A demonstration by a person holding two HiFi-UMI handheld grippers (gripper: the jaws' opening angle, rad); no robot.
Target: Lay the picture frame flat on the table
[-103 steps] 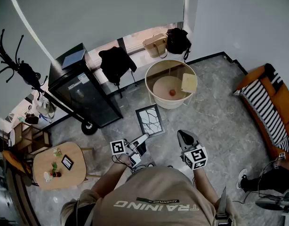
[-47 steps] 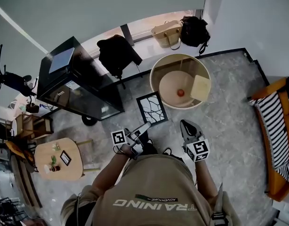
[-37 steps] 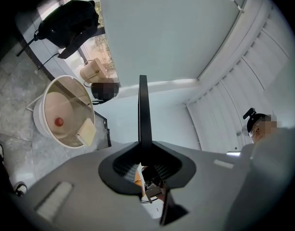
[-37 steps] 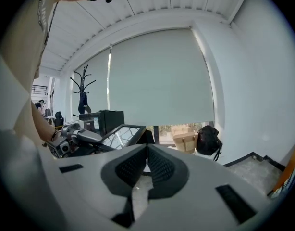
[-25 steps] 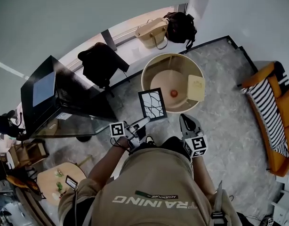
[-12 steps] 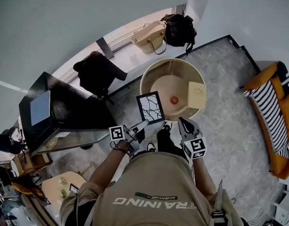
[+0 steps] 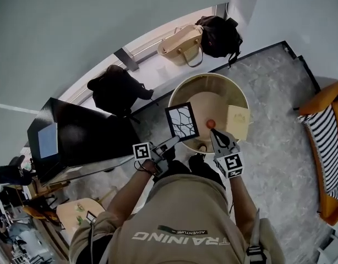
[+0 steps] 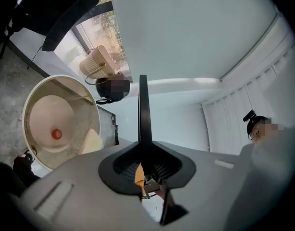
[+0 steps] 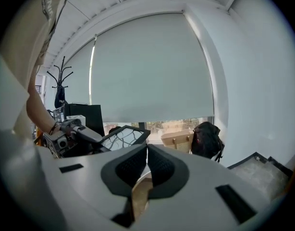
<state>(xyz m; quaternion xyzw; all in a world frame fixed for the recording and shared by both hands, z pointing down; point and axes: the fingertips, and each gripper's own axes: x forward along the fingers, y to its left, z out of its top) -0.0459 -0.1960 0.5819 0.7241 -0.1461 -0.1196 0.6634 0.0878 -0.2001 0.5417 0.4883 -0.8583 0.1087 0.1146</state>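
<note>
The picture frame, black-edged with a white branch pattern, is held in the air over the near left rim of the round beige table. My left gripper is shut on its lower edge. In the left gripper view the frame rises edge-on from between the jaws of the left gripper, with the table off to the left. My right gripper hangs over the table's near rim, its jaws shut and nothing between them. From the right gripper view the frame shows tilted, to the left of the right gripper.
On the table lie a small red ball and a pale square card. A black cabinet stands to the left. A dark garment, a wicker bag and a black bag line the window wall. An orange sofa is at right.
The person has walked up to the round table with the frame in the left gripper. The frame, earlier over the floor, is now over the table's near rim. Both grippers have come forward together.
</note>
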